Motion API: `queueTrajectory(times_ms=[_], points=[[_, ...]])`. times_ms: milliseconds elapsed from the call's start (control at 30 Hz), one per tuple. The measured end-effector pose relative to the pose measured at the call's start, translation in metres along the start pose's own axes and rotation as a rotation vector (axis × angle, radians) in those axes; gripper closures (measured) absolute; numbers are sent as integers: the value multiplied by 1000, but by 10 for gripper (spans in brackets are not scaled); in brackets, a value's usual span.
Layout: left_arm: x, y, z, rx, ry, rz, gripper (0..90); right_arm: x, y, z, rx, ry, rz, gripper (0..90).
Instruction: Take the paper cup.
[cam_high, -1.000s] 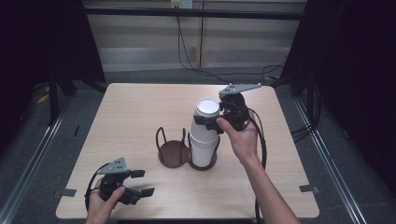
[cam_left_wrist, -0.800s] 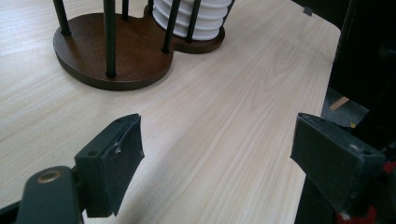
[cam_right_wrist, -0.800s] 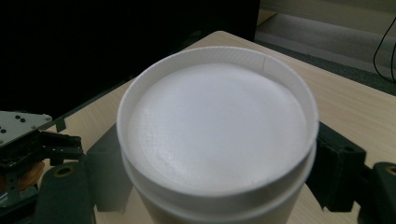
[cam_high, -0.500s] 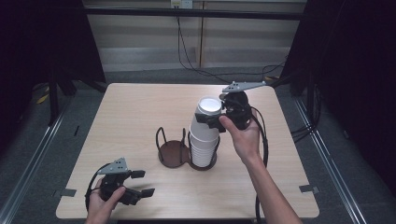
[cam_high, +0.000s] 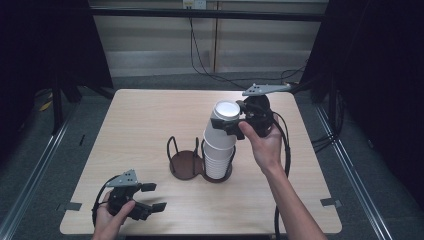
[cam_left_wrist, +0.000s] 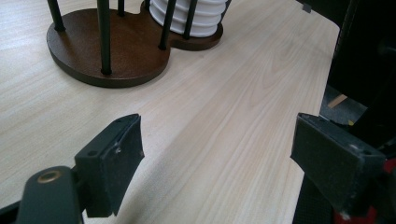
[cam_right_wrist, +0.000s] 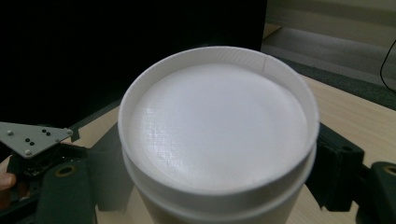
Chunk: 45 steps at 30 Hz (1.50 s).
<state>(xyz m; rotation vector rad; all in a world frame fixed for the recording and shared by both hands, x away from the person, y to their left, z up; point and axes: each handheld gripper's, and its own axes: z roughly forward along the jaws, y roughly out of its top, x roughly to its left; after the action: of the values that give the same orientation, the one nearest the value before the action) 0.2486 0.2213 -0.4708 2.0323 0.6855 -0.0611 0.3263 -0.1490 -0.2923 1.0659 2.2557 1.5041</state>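
Lifting the top cup (cam_high: 226, 121) a little higher than a second ago | our right gripper (cam_high: 239, 122) jaws are clenching it above the stack (cam_high: 218, 159) in the holder (cam_high: 186, 165) | our left gripper (cam_high: 150, 196) is idling on the bench (cam_high: 140, 120), jaws parted, empty.

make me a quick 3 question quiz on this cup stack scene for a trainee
1. True or false: the right gripper has its jaws on either side of the top cup of the stack of white cups.
2. Which ring of the brown cup holder has no cups in it, seen in the high view? A. the left one B. the right one
3. What lies between the jaws of the left gripper?

Key
1. True. The cups stand upside down, and the jaws flank the topmost one.
2. A. The stack stands in the right ring.
3. Nothing. It is open over the bare table.
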Motion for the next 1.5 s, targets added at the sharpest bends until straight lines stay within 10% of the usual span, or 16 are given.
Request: queueTrajectory(times_ms=[1500], points=[[-1, 0, 2, 11, -11, 1, 166, -5, 2, -34, -182, 43, 55, 228]])
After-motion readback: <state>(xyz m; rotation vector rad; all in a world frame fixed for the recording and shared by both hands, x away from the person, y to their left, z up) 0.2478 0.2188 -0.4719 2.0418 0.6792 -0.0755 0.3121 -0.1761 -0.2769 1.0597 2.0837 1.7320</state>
